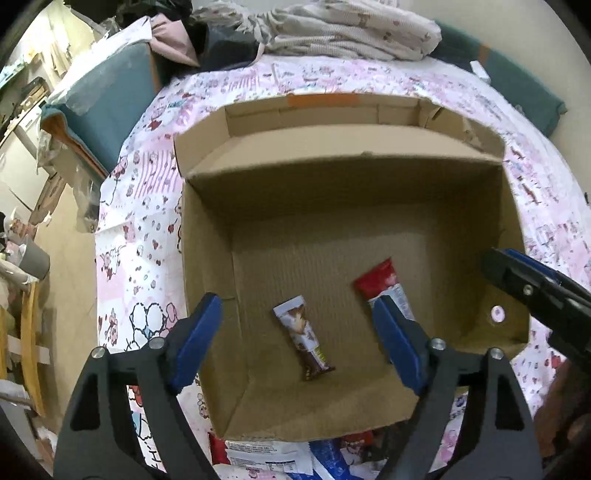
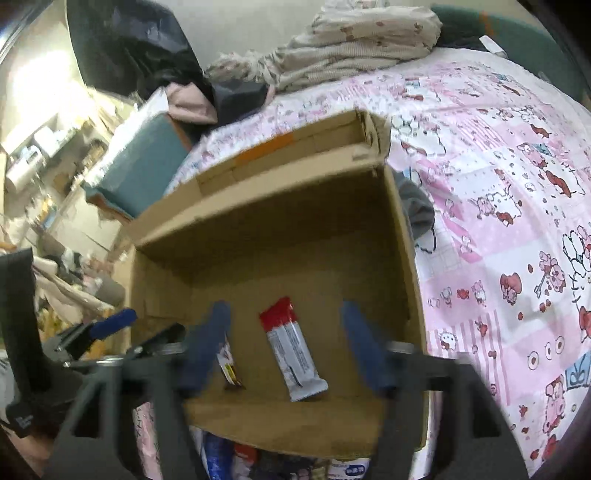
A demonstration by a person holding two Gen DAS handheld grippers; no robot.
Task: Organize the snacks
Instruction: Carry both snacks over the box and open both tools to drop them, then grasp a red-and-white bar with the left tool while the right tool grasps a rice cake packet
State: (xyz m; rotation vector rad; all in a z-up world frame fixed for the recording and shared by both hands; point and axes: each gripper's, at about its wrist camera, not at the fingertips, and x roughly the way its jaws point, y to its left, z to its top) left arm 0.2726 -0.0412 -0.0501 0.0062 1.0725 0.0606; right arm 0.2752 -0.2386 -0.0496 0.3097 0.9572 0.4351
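Observation:
An open cardboard box (image 1: 207,258) (image 2: 399,236) sits on a pink patterned cloth. Two snack bars lie on its floor: a white-and-brown bar (image 1: 303,338) (image 2: 229,363) and a red-and-silver bar (image 1: 380,284) (image 2: 291,350). My left gripper (image 1: 295,339) is open and empty above the box's near part, its fingers either side of the white-and-brown bar. My right gripper (image 2: 288,343) is open and empty above the red-and-silver bar; it also shows in the left wrist view (image 1: 532,288). More snack packets (image 1: 280,458) (image 2: 236,458) lie on the cloth in front of the box.
The pink cloth (image 1: 140,229) (image 2: 498,221) covers the table. Folded laundry (image 1: 351,29) (image 2: 369,40) lies at the far end. A teal cushion (image 1: 107,103) (image 2: 147,166) is at the far left. A cluttered room lies to the left.

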